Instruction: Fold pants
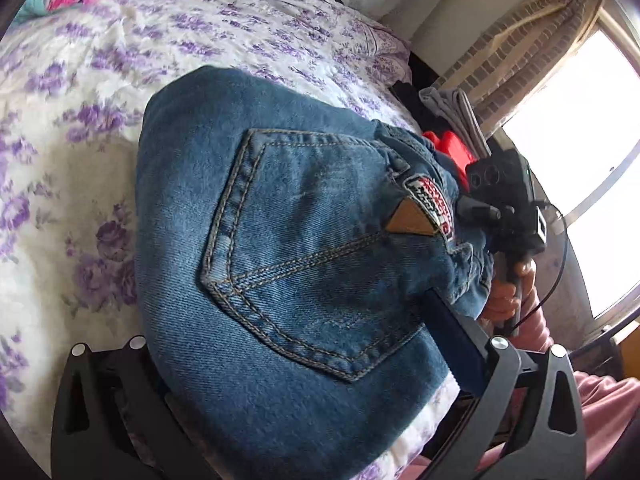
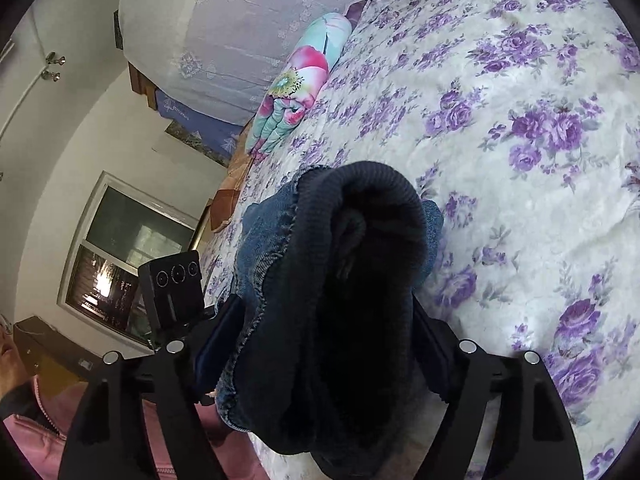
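Straddling the jeans [image 1: 280,240], the left gripper [image 1: 288,360] has one finger out to the left of the denim and the other [image 1: 452,332] against its right flank, with the folded bundle bulging up between them; whether both pads truly press the cloth cannot be told, since the left finger is hidden under the bulge. In the right wrist view the right gripper [image 2: 320,332] stands wide with the waistband end [image 2: 340,280] and its dark lining filling the gap; both pads look to bear on the thick wad, so it reads as grasped, not released.

The jeans lie on the flowered bed [image 1: 80,160], near its edge, back pocket [image 1: 304,248] and patch up. Their long axis seems to run from the left fingers toward the right gripper, seen in the left view at the far waistband end with a hand [image 1: 504,292] on its handle. So each gripper has one end, and the right is nearer the waistband.

The coming move likely turns on keeping both ends level while the bundle is set down or folded once more. Beyond, a rolled quilt [image 2: 296,84] lies at the bed's far side.
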